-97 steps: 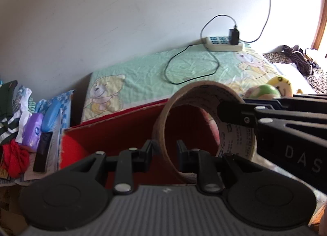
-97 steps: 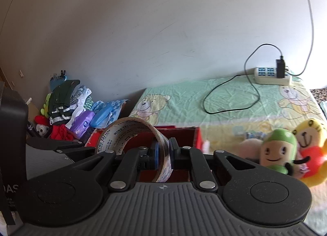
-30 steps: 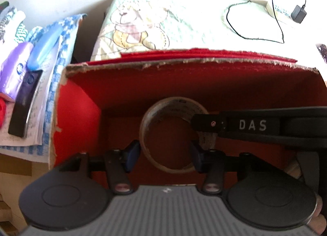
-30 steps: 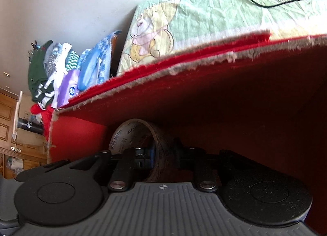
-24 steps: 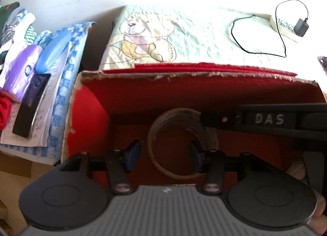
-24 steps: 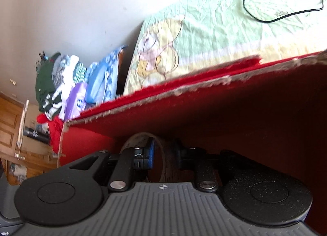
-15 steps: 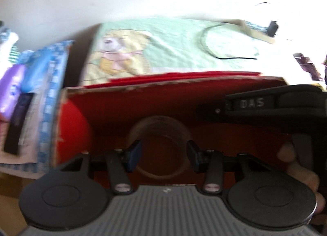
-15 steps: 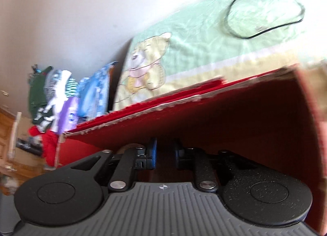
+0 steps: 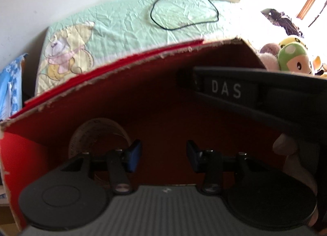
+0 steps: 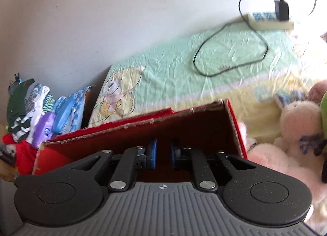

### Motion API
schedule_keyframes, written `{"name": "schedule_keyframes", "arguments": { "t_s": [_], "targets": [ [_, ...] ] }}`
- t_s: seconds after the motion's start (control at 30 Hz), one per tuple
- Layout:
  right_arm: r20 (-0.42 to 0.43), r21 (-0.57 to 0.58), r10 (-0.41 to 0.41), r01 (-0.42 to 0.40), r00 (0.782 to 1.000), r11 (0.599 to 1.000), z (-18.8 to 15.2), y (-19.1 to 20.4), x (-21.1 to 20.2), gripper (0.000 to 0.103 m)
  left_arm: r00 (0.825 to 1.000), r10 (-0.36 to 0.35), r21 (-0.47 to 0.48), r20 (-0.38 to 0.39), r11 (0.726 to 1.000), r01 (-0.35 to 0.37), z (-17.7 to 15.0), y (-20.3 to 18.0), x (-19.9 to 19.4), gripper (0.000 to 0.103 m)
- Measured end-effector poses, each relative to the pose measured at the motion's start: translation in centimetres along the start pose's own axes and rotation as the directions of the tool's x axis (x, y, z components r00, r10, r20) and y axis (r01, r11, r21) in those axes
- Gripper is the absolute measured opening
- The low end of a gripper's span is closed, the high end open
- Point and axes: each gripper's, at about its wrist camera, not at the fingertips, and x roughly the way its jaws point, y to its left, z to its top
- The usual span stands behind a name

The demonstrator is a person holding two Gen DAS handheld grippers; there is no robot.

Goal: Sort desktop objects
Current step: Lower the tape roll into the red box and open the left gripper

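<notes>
Red cardboard box (image 9: 126, 101), packing tape roll (image 9: 98, 133) inside, left gripper (image 9: 162, 155) wide and empty, right gripper (image 10: 162, 154) slightly parted, empty.

The left black two-finger gripper with blue pads (image 9: 162, 154) stands with its jaws spread wide and nothing between them. At its three o'clock the right black two-finger gripper with blue pads (image 10: 162, 154) holds its jaws narrowly apart, empty; fingers of the person's hand (image 9: 286, 155) curl beneath its body.
</notes>
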Motion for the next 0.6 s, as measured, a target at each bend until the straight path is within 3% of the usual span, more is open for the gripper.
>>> {"name": "schedule_keyframes", "arguments": {
  "t_s": [0.13,0.3,0.47,0.6],
  "targets": [
    [0.048,0.007,0.000,0.000,0.999,1.000,-0.1,-0.3,-0.6,0.015,0.998,-0.033,0.028,0.059,0.999,0.031,-0.3,-0.4,-0.8,0.045],
    [0.061,0.031,0.030,-0.032,0.998,0.999,-0.1,-0.6,-1.0,0.015,1.000,-0.012,0.041,-0.008,0.999,0.013,-0.2,-0.8,0.4,0.049],
    [0.062,0.028,0.027,-0.029,0.998,0.999,-0.1,-0.5,-1.0,0.015,0.998,0.015,-0.023,-0.068,1.000,-0.016,0.0,0.1,1.5,0.056],
    [0.062,0.027,0.027,-0.028,0.998,0.999,-0.1,-0.4,-0.9,0.015,0.996,0.035,-0.047,-0.083,0.998,-0.039,-0.1,0.4,1.7,0.056]
  ]
}}
